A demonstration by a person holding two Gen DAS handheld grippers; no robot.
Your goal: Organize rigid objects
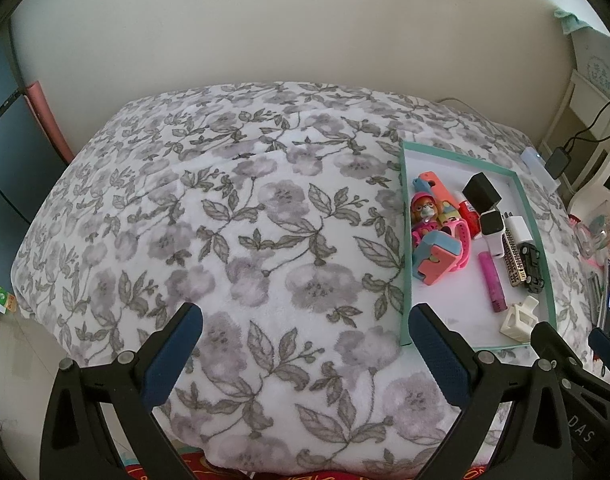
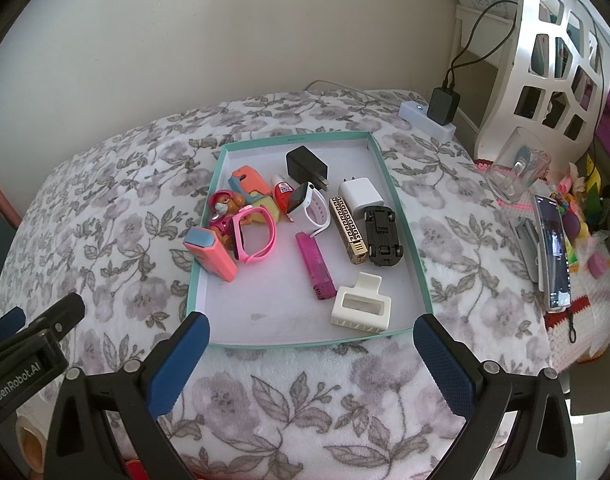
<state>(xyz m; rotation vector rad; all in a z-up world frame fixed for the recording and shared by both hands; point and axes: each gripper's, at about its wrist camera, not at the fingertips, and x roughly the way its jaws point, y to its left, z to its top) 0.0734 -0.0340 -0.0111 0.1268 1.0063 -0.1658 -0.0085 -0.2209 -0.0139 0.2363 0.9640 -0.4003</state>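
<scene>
both tools, left tool (image 1: 305, 320) & right tool (image 2: 311, 330), hang wide & empty over floral blanket (image 2: 105, 208); teal tray (image 2: 401, 216) w/ toys, chargers, white clip (image 2: 361, 307) looks loaded, task near done.

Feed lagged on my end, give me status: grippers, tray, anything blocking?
Left gripper and right gripper open, empty. Teal tray on floral blanket, full of small items. Cream hair clip nearest; approach unobstructed.
</scene>
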